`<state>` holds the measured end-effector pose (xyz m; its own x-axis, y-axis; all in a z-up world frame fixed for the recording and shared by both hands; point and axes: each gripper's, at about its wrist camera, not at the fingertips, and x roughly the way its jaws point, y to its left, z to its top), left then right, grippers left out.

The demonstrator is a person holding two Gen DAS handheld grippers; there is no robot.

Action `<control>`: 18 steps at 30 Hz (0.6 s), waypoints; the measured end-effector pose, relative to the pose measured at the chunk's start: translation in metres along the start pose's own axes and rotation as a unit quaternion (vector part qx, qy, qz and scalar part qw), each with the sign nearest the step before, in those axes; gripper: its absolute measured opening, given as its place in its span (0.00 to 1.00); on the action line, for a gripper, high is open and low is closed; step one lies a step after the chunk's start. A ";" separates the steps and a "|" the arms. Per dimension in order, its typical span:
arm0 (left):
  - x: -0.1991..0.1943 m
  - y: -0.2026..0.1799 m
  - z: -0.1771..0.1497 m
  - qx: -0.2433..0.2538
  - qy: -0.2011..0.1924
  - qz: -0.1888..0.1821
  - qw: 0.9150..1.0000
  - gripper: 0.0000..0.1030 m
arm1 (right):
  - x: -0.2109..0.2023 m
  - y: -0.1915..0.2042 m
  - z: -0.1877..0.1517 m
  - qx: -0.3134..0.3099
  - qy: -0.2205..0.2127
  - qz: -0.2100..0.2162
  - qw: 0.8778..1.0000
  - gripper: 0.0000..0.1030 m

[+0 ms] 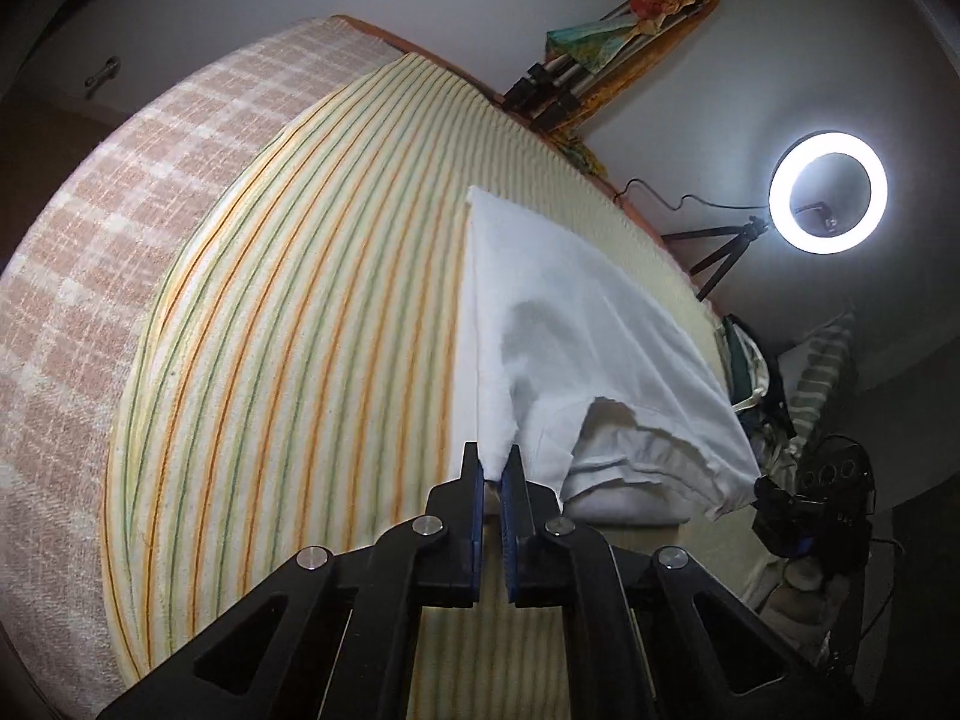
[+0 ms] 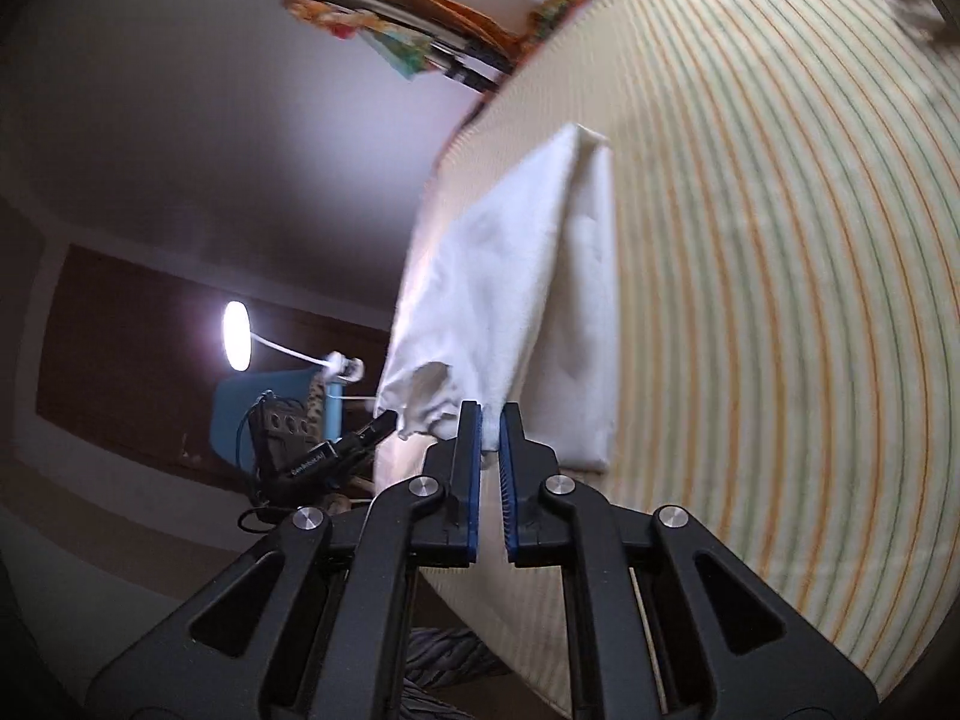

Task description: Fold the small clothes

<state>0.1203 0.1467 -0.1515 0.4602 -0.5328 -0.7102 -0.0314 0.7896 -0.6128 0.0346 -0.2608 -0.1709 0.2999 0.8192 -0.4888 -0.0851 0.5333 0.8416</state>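
While it is lifted by its near edge, the white garment (image 1: 576,312) hangs part-raised above the striped sheet (image 1: 288,312) of the bed, its far corner resting on the sheet and its near hem sagging between the two holds. Left gripper (image 1: 495,468): blue pads narrowed onto a pinch of the near edge. Right gripper (image 2: 490,426): likewise closed on a tuck of the same white cloth, seen from the opposite flank, where the left gripper's black body shows just beside the hem. Two corner holds of this kind keep the edge taut, presumably so the raised half can be carried over and laid onto the resting half as a fold. Beneath: striped sheet over a checked blanket (image 1: 90,276). Beyond the bed: ring light (image 1: 828,192) on a tripod, wall shelf with coloured cloth (image 1: 630,18), lamp (image 2: 236,336).
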 end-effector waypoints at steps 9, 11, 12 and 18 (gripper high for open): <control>-0.002 0.004 -0.009 0.025 0.010 0.042 0.999 0.01 | -0.002 -0.007 -0.002 -0.016 0.011 -0.053 0.998 0.07; -0.005 0.001 -0.013 0.048 0.014 0.064 0.997 0.08 | 0.001 0.008 -0.006 -0.076 0.018 -0.125 0.989 0.08; -0.009 0.000 -0.016 0.056 0.013 0.075 0.996 0.12 | 0.001 0.014 -0.007 -0.101 0.019 -0.153 0.983 0.08; -0.033 -0.040 -0.006 0.123 -0.055 0.090 0.987 0.19 | 0.002 0.072 -0.019 -0.264 -0.037 -0.223 0.938 0.09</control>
<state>0.1008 0.1308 -0.1054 0.5612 -0.3512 -0.7495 0.0890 0.9259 -0.3672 0.0109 -0.2164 -0.1160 0.4802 0.4835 -0.7318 -0.3877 0.8654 0.3174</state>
